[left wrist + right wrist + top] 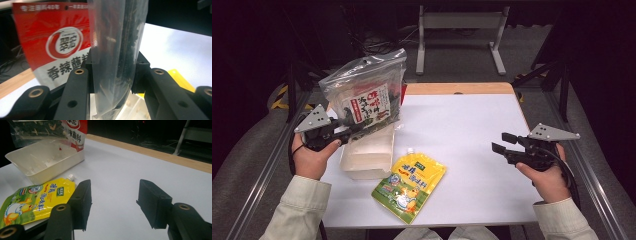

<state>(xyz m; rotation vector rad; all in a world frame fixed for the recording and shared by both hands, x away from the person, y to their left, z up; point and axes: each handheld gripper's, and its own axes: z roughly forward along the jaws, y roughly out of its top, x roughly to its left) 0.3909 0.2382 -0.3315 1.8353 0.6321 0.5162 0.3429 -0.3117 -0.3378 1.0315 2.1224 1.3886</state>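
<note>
Holding bag [364, 90] in left gripper [348, 131] over tray [368, 155] at left, right gripper [503, 142] open; may slip if pinch loosens.

My left gripper [113, 72] has matt black plastic jaws with brass-coloured pins, pressed on a clear, glossy, crinkled plastic bag [364, 90]; inside it sits a shiny red-and-white printed packet [53, 42]. The tray [368, 152] below looks like smooth, cream, slightly translucent plastic. The yellow pouch [409, 186] is glossy printed film. The table [472, 135] is matt white with a wood edge.
</note>
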